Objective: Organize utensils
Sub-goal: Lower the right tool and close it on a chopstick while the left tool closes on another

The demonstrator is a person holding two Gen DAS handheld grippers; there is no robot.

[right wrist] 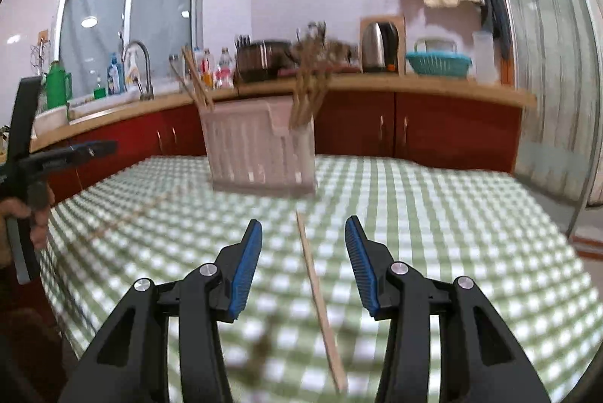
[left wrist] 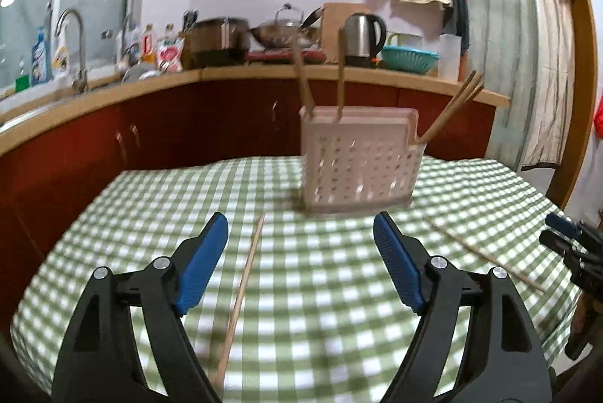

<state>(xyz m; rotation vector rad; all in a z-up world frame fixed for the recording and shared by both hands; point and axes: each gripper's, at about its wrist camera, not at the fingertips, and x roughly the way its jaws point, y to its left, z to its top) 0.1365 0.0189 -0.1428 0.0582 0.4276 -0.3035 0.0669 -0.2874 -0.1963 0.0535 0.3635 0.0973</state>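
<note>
Left wrist view: the left gripper point(left wrist: 300, 233) gapes wide above a green checked tablecloth point(left wrist: 339, 290). One chopstick point(left wrist: 243, 293) lies between its jaws. A pale utensil holder point(left wrist: 360, 161) stands at frame centre, near the table's far edge.

Right wrist view: the right gripper point(right wrist: 303, 241) is moderately open, empty, another chopstick point(right wrist: 320, 301) between its jaws; bare cloth spreads rightward.

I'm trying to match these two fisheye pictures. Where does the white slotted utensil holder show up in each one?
Left wrist view: the utensil holder stands right of centre on the checked tablecloth, chopsticks poking out.
Right wrist view: the same holder stands left of centre, at the cloth's far edge.
Shared landmark: the steel kettle on the counter behind it.
</note>
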